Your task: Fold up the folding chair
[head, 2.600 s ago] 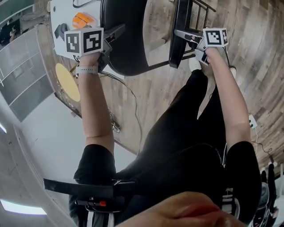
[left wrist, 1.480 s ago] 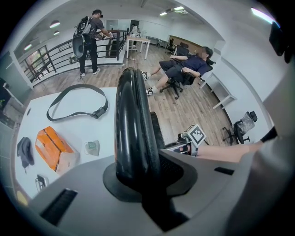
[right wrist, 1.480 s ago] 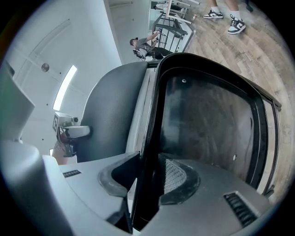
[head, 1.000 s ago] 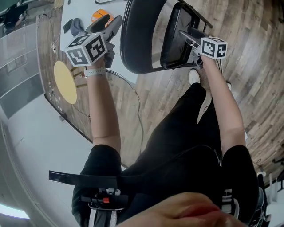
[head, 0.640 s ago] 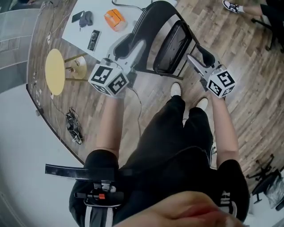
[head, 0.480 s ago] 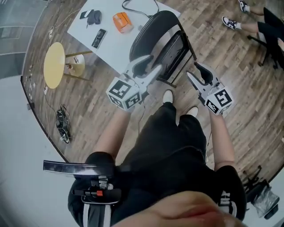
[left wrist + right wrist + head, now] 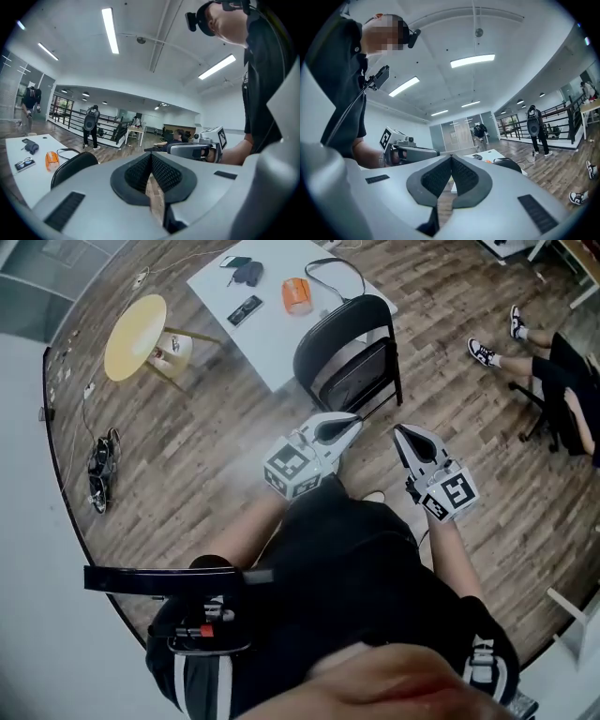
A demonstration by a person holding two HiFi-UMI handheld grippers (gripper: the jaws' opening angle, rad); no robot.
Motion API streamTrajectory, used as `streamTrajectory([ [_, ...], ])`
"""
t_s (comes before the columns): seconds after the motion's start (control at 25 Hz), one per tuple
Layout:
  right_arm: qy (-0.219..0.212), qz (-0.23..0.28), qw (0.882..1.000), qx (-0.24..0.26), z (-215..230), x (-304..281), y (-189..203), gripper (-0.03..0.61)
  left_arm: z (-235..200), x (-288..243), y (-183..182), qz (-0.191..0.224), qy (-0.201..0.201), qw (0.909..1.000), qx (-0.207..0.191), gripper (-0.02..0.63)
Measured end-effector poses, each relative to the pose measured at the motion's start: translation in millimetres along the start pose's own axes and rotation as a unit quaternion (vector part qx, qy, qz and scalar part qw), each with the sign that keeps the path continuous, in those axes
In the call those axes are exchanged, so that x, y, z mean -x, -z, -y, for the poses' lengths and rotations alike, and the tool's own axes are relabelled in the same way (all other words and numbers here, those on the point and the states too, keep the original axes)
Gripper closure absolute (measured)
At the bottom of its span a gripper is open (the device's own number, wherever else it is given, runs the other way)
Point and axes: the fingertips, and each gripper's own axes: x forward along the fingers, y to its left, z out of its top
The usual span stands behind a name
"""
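The black folding chair (image 7: pixel 347 352) stands by the white table, its seat (image 7: pixel 361 381) swung up close to the backrest; nothing holds it. My left gripper (image 7: pixel 349 421) is raised in front of me, short of the chair, shut and empty. My right gripper (image 7: pixel 399 431) hovers beside it, also shut with nothing in it. In the left gripper view the pads (image 7: pixel 151 157) meet, and the chair's back (image 7: pixel 72 166) shows at lower left with the right gripper (image 7: pixel 187 150) beyond. In the right gripper view the jaws (image 7: pixel 451 159) are closed, with the chair top (image 7: pixel 513 165) beyond.
A white table (image 7: pixel 281 343) behind the chair carries an orange object (image 7: pixel 296 294) and small dark items. A yellow round stool (image 7: pixel 136 324) stands at left, cables (image 7: pixel 98 470) lie on the wood floor, and a seated person (image 7: pixel 562 381) is at right.
Both grippers have left the chair and come up and back toward my body. Their jaws, open before, are now closed. The chair stands farther off by the table.
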Motion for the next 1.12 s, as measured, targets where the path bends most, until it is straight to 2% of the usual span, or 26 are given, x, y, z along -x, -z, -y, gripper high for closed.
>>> streamTrajectory([
  [0.2,-0.027,-0.023,0.999,0.025,-29.5,-4.1,-5.5,0.568,12.5,16.4,5.5,-0.001,-0.020,0.9998,0.001,0.609],
  [0.4,-0.033,-0.020,0.998,0.043,-49.2,-17.2,-18.3,0.568,10.0,27.6,12.2,-0.004,-0.023,0.9996,0.012,0.608],
  [0.56,-0.030,-0.018,0.998,0.049,-50.5,-20.9,-14.7,0.568,6.5,25.0,18.4,-0.010,-0.021,0.9997,-0.002,0.609],
  [0.92,-0.021,-0.019,0.998,0.052,-49.2,-41.6,-19.8,0.568,-17.8,29.5,6.1,-0.003,-0.008,1.0000,0.003,0.607],
  [1.12,-0.030,-0.026,0.997,0.061,-55.5,-33.6,-16.7,0.568,-7.2,28.1,6.8,0.005,-0.006,1.0000,0.001,0.607],
])
